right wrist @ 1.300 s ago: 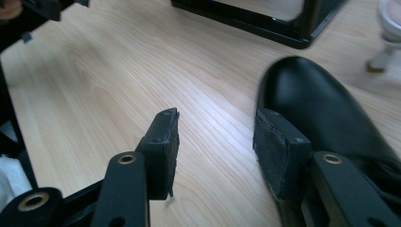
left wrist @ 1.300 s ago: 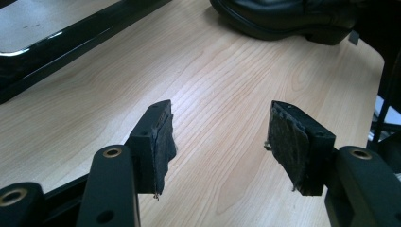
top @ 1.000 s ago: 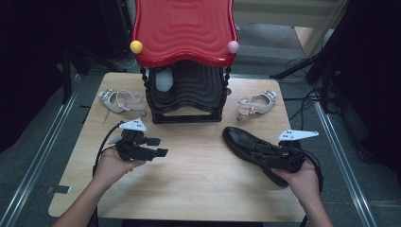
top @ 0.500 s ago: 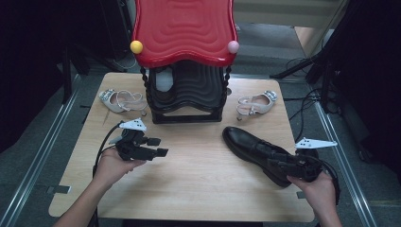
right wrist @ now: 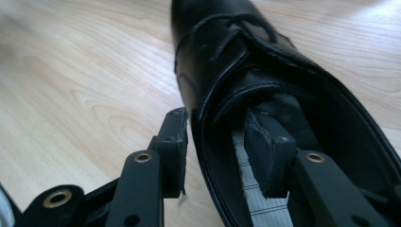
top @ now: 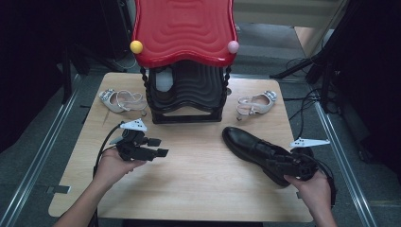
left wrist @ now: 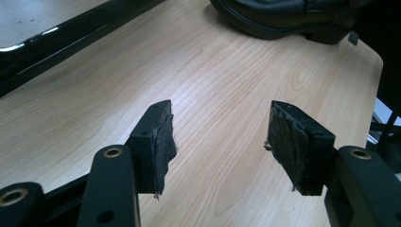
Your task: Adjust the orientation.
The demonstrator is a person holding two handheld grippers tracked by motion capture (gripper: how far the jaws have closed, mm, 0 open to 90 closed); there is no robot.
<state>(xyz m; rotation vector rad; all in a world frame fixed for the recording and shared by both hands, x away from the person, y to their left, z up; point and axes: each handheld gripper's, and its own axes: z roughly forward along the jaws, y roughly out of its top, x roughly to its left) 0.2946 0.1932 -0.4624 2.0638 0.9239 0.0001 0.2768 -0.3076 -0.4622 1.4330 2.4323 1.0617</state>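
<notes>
Over the near right of the table (top: 198,189), in the high view: found the right gripper (top: 279,164) lower and nearer the person than a second before, drawn back along the black shoe (top: 246,144) from its laces to its heel opening, nose aimed toward the toe. Left the shoe itself lying where it had lain, flat on the wood, directly ahead of and under those jaws. Found the left gripper (top: 158,147) unmoved, well off to the side, jaws wide, pointing across toward the shoe, holding nothing. Along the left gripper view: showed the same wide gap, bare wood between the worn pads, the shoe's sole and heel well ahead and a little to the right of the jaws. Along the right gripper view: straddled the shoe's side wall at the collar, outer pad (right wrist: 174,137) just beside the leather, inner pad (right wrist: 262,142) down inside above the insole. Had just been closing, narrower than before, yet with slivers of gap on either side of the wall, so not yet pinching as far as could be told. Judged as the start of a grasp: placed for a pinch on the collar, needing only a little more squeeze before any lift, perhaps toward the red-topped rack (top: 184,94) well beyond the toe. Risked a slip if raised before the pads bit.
</notes>
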